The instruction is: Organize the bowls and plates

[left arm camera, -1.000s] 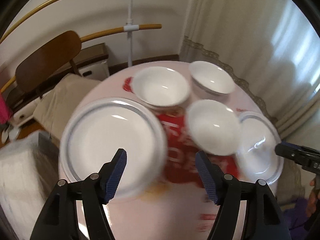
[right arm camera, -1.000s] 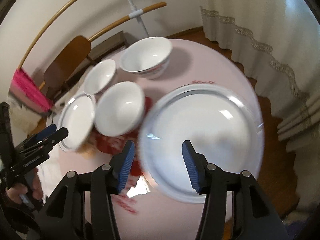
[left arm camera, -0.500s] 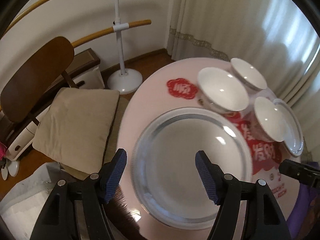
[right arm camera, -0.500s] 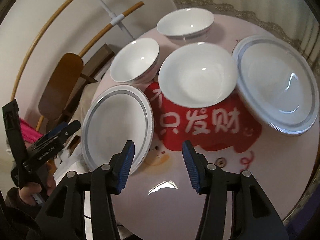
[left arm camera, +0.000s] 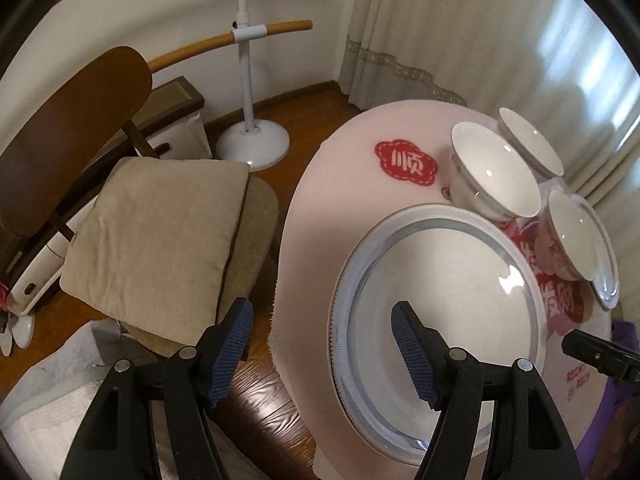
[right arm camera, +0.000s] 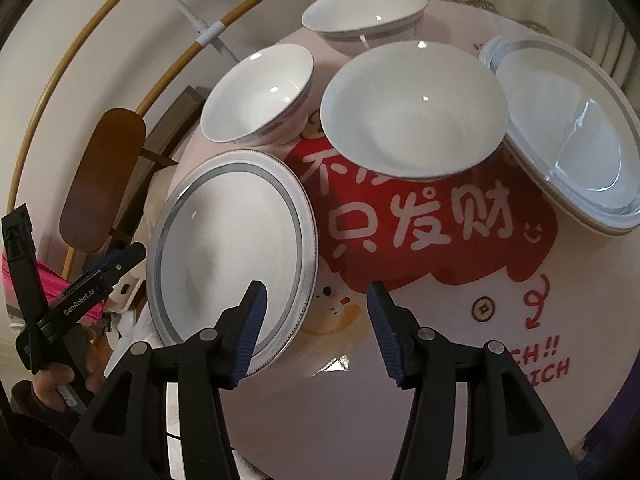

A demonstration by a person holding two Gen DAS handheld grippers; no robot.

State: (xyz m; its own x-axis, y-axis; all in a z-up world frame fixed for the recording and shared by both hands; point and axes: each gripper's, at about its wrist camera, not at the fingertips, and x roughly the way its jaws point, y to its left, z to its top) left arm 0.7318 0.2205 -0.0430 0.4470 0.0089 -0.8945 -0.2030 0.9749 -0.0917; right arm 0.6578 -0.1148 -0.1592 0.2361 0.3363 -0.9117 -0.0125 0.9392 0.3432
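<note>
We work at a round table with a pale pink cloth point(right arm camera: 460, 380) printed with a red panel of white characters. Going left to right in the right wrist view: at the table's left edge lies a flat white plate with a grey rim band point(right arm camera: 232, 240); behind it stands a small white bowl with a thin dark rim line point(right arm camera: 260, 96); at the far edge sits a second such bowl point(right arm camera: 364, 12); in the middle a wide, shallow white bowl point(right arm camera: 412, 112) rests on the red panel; at the right edge lies a deep white plate with a grey band point(right arm camera: 568, 132), seemingly on another of its kind.

Our left gripper point(left arm camera: 322, 350) hangs just above the table's left edge with its ribbed blue pads spread wide and nothing between them. The grey-banded flat plate point(left arm camera: 436, 288) lies directly ahead and slightly right of it, its near rim running between the fingers, one pad over the plate and the other past the table edge. That makes the left hand the nearer one, we judge. A round plate has no long axis, so any rim point would serve.

Our right gripper point(right arm camera: 316, 332) is likewise spread and empty, poised over the cloth's near part, just right of the same plate.

All the ware looks like glossy, hard, slippery glazed ceramic; the plate's low rim offers little to pinch.
</note>
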